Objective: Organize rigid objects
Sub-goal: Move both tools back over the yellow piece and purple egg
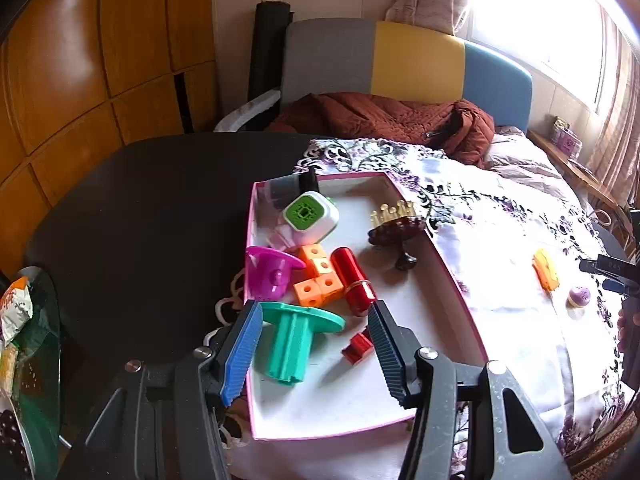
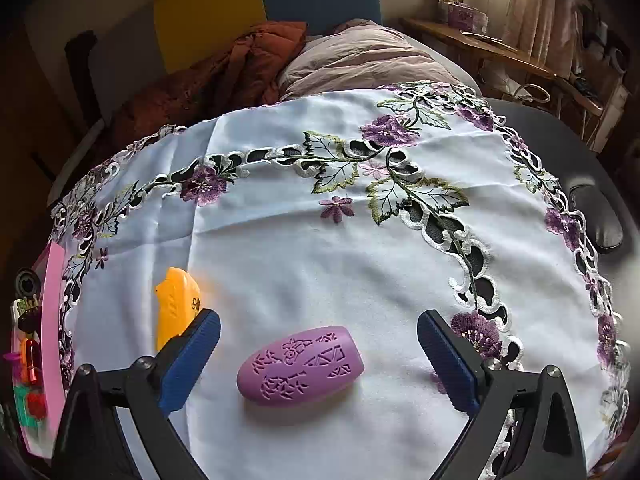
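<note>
The left gripper [image 1: 316, 344] hangs over the near end of a pink-rimmed box [image 1: 452, 280], its jaws parted and pressing on nothing. Between them and just below lie a teal spool [image 1: 296, 336] and a small red block [image 1: 357, 347], neither touched by the pads. Just beyond the tips sit a red cylinder [image 1: 354, 280], orange cubes [image 1: 318, 280] and a magenta cup [image 1: 270, 276] — further on, a white-and-green cube [image 1: 312, 214].

The right gripper [image 2: 319, 356] stands wide open over the embroidered tablecloth [image 2: 320, 248]. A purple patterned oval piece [image 2: 301, 365] lies on the cloth between the fingers, clear of both pads. A yellow piece [image 2: 176, 304] rests just beyond the left finger — the box lies far off to that side.
</note>
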`<state>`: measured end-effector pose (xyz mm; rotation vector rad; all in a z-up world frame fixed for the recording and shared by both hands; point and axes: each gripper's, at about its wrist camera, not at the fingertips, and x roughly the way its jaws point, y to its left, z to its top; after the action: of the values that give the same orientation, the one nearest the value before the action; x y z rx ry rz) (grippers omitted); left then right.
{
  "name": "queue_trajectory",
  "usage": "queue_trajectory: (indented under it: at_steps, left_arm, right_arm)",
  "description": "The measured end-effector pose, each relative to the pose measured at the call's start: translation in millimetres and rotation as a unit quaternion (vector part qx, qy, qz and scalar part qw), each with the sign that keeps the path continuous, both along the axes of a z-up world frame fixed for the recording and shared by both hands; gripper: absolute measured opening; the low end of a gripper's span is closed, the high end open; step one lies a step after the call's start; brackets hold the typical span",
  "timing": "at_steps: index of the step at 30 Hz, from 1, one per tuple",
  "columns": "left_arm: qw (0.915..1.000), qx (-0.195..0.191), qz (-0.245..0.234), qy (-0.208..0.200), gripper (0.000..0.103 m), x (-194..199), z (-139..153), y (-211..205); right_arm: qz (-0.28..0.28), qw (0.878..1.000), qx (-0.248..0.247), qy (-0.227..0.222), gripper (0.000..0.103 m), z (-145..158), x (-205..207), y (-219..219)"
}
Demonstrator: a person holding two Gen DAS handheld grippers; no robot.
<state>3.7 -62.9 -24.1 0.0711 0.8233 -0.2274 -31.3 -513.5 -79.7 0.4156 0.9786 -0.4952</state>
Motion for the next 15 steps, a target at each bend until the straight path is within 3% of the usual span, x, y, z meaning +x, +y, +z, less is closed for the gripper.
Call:
queue_trajectory:
  at_steps: [15]
  left_arm:
    - [0.9983, -0.008, -0.057, 0.008, 0.056, -0.5, 4.9, -43.5]
  right_arm:
    - [-0.055, 0.998, 0.003, -0.006, 0.101, 4.8, -11.4, -18.5]
